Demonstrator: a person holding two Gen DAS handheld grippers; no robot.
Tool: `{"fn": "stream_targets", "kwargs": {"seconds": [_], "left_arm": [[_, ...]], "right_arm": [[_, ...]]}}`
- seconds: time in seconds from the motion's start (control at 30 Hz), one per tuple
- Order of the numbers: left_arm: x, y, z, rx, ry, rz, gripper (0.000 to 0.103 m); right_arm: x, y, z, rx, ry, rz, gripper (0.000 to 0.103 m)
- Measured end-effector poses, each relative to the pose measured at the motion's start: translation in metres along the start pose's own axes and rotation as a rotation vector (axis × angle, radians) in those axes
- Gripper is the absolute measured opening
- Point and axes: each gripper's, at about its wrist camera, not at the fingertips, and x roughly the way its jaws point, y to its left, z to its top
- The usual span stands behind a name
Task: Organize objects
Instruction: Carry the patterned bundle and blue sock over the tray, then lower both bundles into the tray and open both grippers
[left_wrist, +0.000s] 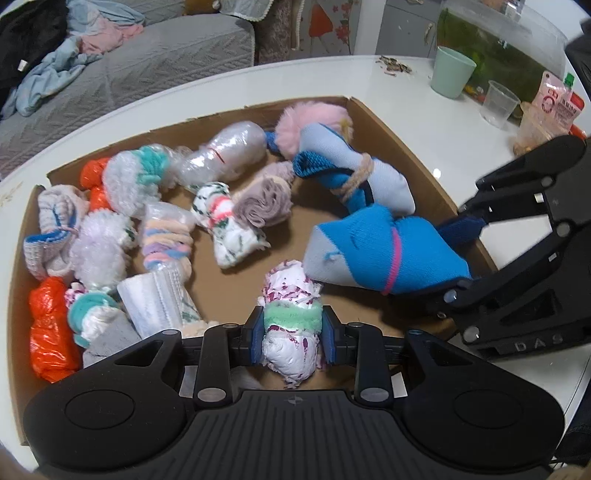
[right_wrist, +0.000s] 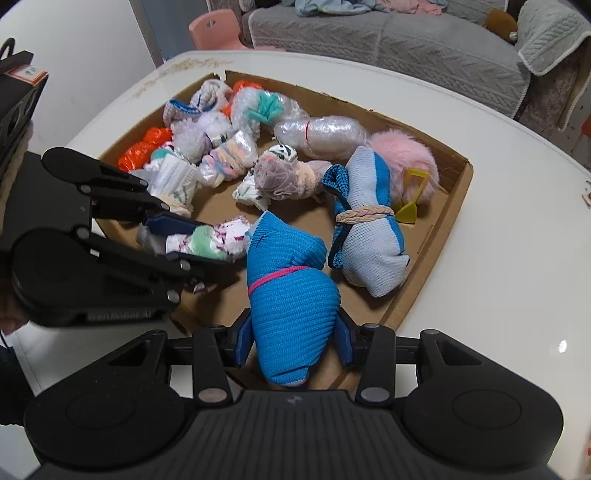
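Observation:
A shallow cardboard box (left_wrist: 413, 147) (right_wrist: 436, 243) on a white table holds several rolled sock bundles. My left gripper (left_wrist: 291, 332) is shut on a white sock roll with a green band (left_wrist: 291, 321), over the box's near edge; it also shows in the right wrist view (right_wrist: 207, 243). My right gripper (right_wrist: 293, 332) is shut on a bright blue sock roll with a pink band (right_wrist: 291, 295), also seen in the left wrist view (left_wrist: 373, 254), over the box's right side. The two held rolls are close together.
In the box lie a blue-grey sock bundle tied with cord (left_wrist: 351, 173), a pink fluffy ball (left_wrist: 314, 122), plastic-wrapped rolls (left_wrist: 225, 151) and orange bags (left_wrist: 51, 339). A green cup (left_wrist: 450, 72), clear cup (left_wrist: 498, 103) and packets (left_wrist: 554, 107) stand on the table. A grey sofa (right_wrist: 406, 37) is behind.

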Motion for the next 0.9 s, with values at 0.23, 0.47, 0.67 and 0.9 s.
{"fn": "stream_targets", "kwargs": {"seconds": [0.23,0.47,0.67,0.9], "left_arm": [[-0.002,0.001,-0.001,0.057,0.012,-0.025,0.050],[-0.004,-0.003,0.003,0.171,0.040,0.003,0.062],[-0.005,-0.003,0.008,0.253,0.054,-0.005,0.066],[-0.005,-0.001,0.006,0.227,0.053,0.009,0.076]], "right_arm": [[-0.001,-0.003,0.001,-0.023,-0.012,0.017,0.044],[-0.004,0.001,0.000,-0.065,-0.025,0.009,0.054],[0.000,0.006,0.002,-0.154,-0.011,-0.003,0.059],[0.002,0.012,0.006,-0.187,-0.009,0.003,0.060]]}}
